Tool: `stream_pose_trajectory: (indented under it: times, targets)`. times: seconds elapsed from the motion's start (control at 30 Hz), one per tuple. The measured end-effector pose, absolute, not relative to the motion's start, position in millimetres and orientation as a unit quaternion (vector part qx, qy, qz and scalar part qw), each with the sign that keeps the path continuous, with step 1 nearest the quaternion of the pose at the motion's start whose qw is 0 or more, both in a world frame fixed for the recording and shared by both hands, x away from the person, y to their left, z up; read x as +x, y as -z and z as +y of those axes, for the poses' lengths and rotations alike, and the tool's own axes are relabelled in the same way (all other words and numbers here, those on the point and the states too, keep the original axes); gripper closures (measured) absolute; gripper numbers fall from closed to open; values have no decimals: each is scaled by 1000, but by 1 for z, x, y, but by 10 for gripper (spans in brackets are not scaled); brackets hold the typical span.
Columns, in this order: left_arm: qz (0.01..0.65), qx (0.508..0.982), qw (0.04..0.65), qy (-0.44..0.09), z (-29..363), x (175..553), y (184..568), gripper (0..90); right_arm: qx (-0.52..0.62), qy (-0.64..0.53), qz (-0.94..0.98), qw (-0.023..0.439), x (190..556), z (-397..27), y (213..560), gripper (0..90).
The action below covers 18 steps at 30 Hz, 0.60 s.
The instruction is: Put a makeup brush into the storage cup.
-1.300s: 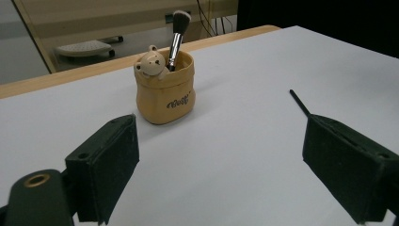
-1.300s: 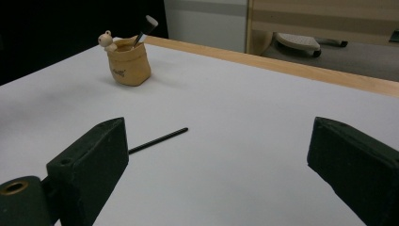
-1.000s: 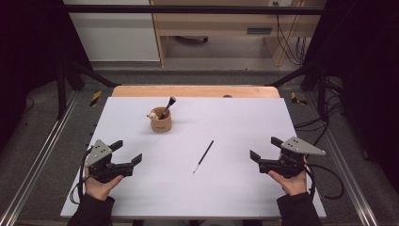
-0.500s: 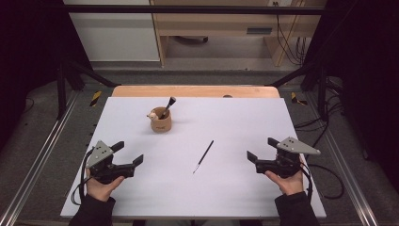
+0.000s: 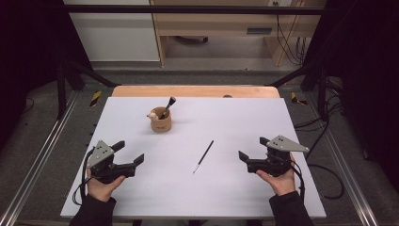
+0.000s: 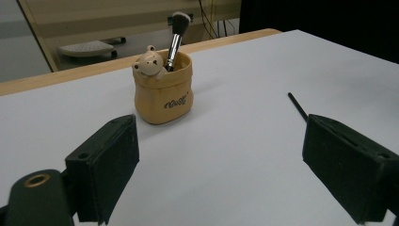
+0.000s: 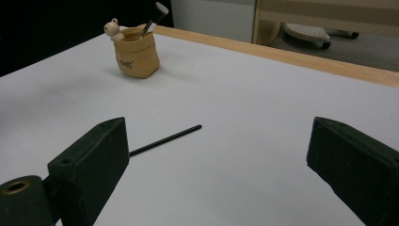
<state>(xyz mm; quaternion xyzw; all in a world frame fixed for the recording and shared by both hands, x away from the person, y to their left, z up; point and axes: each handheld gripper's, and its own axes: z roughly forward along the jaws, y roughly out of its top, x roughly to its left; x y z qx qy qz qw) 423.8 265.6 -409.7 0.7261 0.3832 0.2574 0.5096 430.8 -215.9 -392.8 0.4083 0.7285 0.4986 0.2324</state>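
Note:
A tan pouch-shaped holder point(image 5: 160, 122) with a small bear figure stands on the white table top point(image 5: 235, 117), left of centre, with a makeup brush point(image 5: 168, 106) in it. A thin black brush point(image 5: 203, 156) lies flat mid-table. My left gripper point(image 5: 129, 153) rests open at the front left, nothing between its fingers. My right gripper point(image 5: 253, 148) is open at the front right, also empty. The left gripper view has the holder point(image 6: 163, 92) ahead and the thin brush's end point(image 6: 297, 107) by the right pad. In the right gripper view the thin brush point(image 7: 164, 140) runs behind the left pad, with the holder point(image 7: 136, 54) farther off.
A wooden strip point(image 5: 195, 91) edges the table's far side. Metal frame rails point(image 5: 42, 155) run along both sides, and cables point(image 5: 324, 174) trail on the floor at the right. Wooden furniture point(image 5: 211, 23) stands beyond the table.
My right gripper has drifted slightly to the left, toward the thin brush. The left gripper has barely moved. Both stay open.

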Motion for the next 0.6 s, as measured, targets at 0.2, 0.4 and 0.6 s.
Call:
stream_pose_trajectory:
  times: [0.2, 0.4, 0.6]
  targets:
    - [378, 730, 509, -257, 263, 425, 408, 107, 402, -501, 731, 230, 433, -207, 390, 66]
    - [376, 730, 510, -257, 262, 424, 407, 107, 400, -502, 732, 227, 437, -196, 389, 68]
    - [375, 732, 509, -256, 261, 425, 408, 108, 400, -497, 738, 221, 444, -178, 391, 69]
